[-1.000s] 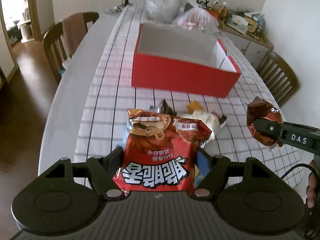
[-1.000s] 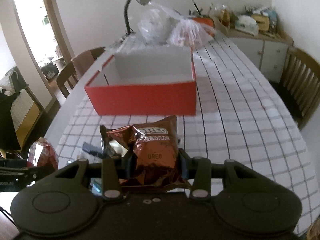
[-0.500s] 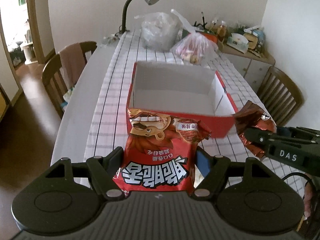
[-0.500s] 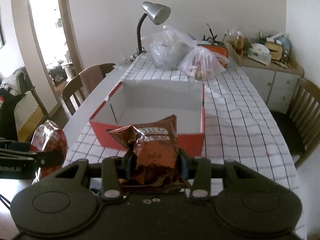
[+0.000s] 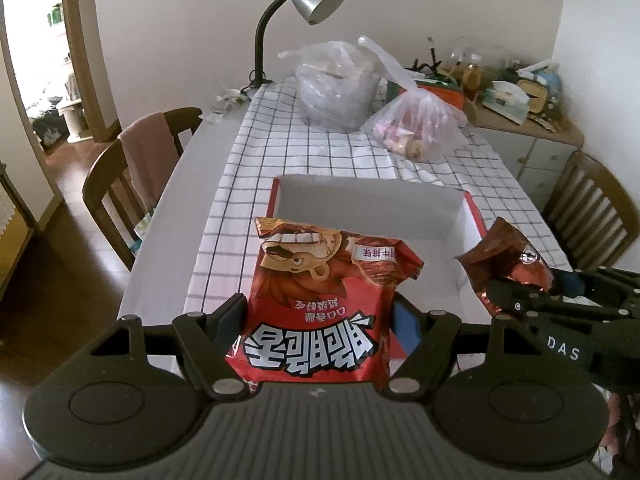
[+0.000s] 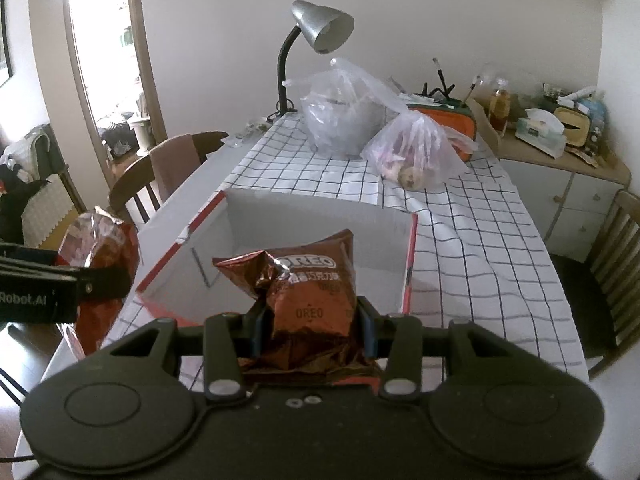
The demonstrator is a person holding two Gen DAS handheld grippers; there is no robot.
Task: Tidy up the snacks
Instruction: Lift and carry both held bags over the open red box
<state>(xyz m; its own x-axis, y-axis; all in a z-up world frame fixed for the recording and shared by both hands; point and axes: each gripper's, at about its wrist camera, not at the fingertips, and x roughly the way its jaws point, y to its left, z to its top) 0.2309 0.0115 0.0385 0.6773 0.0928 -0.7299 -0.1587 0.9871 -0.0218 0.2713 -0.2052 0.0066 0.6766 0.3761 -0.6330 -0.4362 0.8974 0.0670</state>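
My left tool [image 5: 320, 320] grips a bright red snack bag [image 5: 324, 300] with a cartoon face and bold white lettering that reads upside down to me; it stands upright, its crimped top edge over the near wall of the box. My right tool [image 6: 310, 320] pinches a crinkled brown Oreo packet [image 6: 308, 284], also upright, just above the box's near edge. The red box [image 6: 410, 276] with its white inside sits open on the checked table, with nothing visible inside.
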